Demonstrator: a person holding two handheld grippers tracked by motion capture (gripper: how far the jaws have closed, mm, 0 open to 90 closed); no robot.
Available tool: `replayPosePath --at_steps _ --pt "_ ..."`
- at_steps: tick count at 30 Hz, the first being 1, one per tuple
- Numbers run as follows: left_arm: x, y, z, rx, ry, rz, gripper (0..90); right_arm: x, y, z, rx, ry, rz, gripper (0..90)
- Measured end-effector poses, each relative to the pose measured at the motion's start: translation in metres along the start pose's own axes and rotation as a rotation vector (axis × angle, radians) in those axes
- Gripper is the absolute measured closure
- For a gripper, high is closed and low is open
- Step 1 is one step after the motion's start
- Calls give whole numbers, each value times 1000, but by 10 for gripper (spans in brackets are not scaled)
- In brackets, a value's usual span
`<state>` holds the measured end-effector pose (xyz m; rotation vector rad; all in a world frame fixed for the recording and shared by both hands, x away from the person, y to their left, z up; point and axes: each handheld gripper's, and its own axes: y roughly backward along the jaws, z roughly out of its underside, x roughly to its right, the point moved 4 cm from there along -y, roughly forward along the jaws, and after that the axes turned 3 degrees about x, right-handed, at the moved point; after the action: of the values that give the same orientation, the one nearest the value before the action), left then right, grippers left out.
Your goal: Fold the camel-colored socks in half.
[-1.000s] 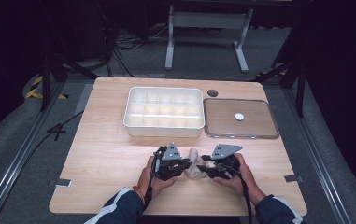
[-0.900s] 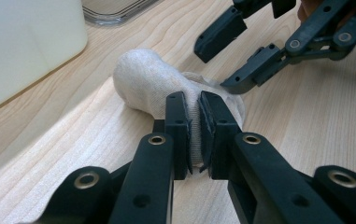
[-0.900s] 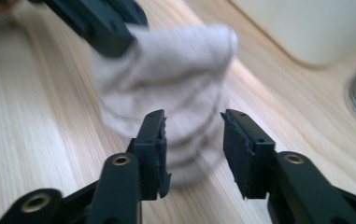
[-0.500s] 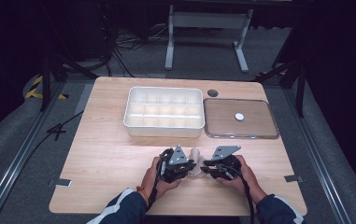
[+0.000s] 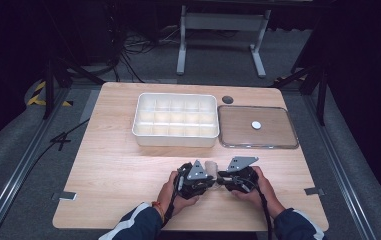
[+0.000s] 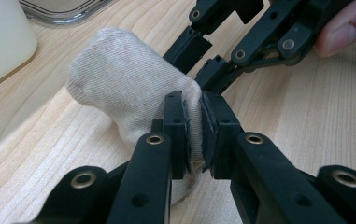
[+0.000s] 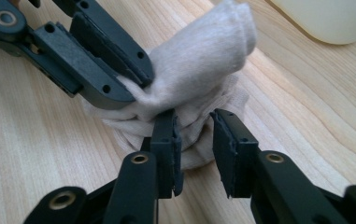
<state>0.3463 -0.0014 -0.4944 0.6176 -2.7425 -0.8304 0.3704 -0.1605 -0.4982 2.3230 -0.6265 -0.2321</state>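
A beige sock (image 5: 210, 166) lies bunched on the wooden table between my two grippers. In the left gripper view the sock (image 6: 119, 84) rises as a rolled tube, and my left gripper (image 6: 194, 135) is shut on a fold of it. My left gripper (image 5: 209, 180) points right, toward my right gripper (image 5: 221, 179). In the right gripper view my right gripper (image 7: 196, 140) stands open around the sock's lower folds (image 7: 194, 79). Its jaws have just been opening, with cloth between them and a gap at one pad. The left gripper (image 7: 138, 79) pinches the sock from the upper left there.
A white compartment tray (image 5: 174, 141) stands beyond the grippers at mid-table. A clear flat lid (image 5: 278, 130) with a white round dot lies to its right. A dark round hole (image 5: 227, 99) is near the table's far edge. Both hands rest near the front edge.
My left hand has shifted a little to the right, closer to the right gripper. The sock is now more tightly bunched between them. The right hand has stayed put.
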Motion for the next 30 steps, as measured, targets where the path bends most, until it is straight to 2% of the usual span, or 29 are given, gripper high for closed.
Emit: replayPosePath --at_steps 2,4,5,6,7,13,16,20,25,30 --pt "0 -1 0 -3 1 1 809 4 6 -2 16 -7 17 691" --pt "0 -1 0 -4 1 1 809 9 16 -10 92 -42 20 681" --pt "0 -1 0 -4 0 3 809 9 16 -10 92 -42 20 681" --pt "0 -2 0 -2 -3 3 809 11 19 -14 130 -51 35 674" --pt "0 -3 0 -3 3 2 806 10 21 -21 167 -56 29 667" --pt "1 -4 1 4 4 3 805 5 15 -34 199 -31 26 649" --pt "1 -4 1 7 0 2 804 6 7 -35 173 -28 25 659" --pt "2 -4 1 7 -1 -5 802 11 -2 -28 128 -74 19 684" --pt "3 -4 1 4 -17 -11 794 16 -6 -20 104 -93 21 738" --pt "5 -2 1 4 -24 0 765 16 -8 -17 93 -79 26 780"
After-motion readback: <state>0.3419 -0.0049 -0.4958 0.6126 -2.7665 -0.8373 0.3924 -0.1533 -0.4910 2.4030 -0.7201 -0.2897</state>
